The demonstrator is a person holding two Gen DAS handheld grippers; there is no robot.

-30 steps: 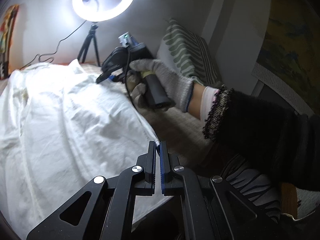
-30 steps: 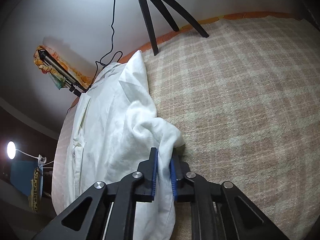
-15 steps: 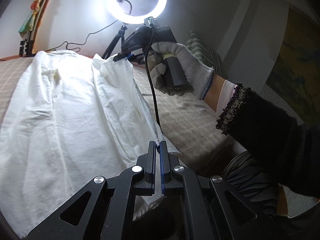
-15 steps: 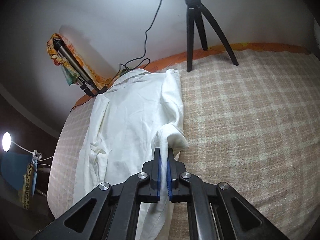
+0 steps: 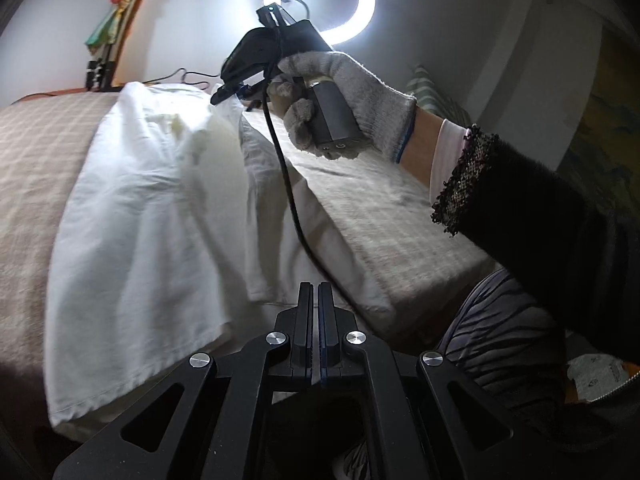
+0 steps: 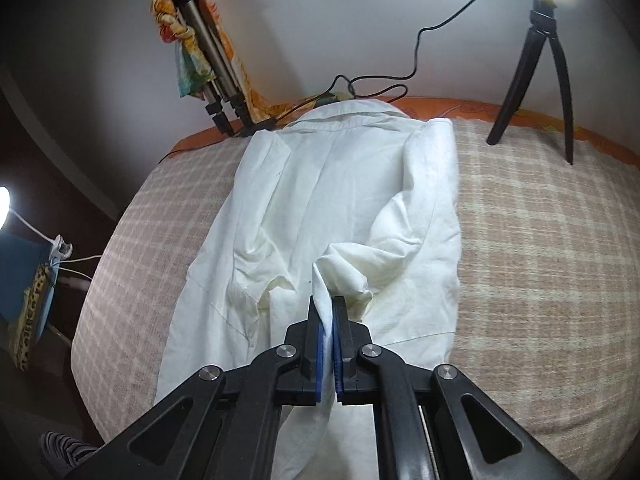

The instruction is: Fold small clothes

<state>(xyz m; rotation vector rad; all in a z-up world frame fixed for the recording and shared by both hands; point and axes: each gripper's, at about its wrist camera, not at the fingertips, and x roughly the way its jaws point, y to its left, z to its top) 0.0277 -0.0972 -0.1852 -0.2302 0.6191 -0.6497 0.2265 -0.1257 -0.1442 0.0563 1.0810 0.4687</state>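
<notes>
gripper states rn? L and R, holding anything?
Left gripper: shut, nothing visibly between its fingers.
Right gripper: shut on a fold of the white shirt.

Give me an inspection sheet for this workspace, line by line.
Surface: bed under a beige checked cover, orange edge at the wall.
Job's things: one white shirt lying lengthwise, collar toward the wall, right side folded in over the middle.
Clutter: striped cushion at the far corner.
Tongs: right tongs shut on a fold of the shirt; left tongs shut at the shirt's near edge, with no cloth visible between them.
Cables: black cable hangs from the right tool across the shirt; another black cable runs down the wall.
Surroundings: lit ring light on a black tripod; folded tripod with patterned cloth leaning on the wall.
</notes>
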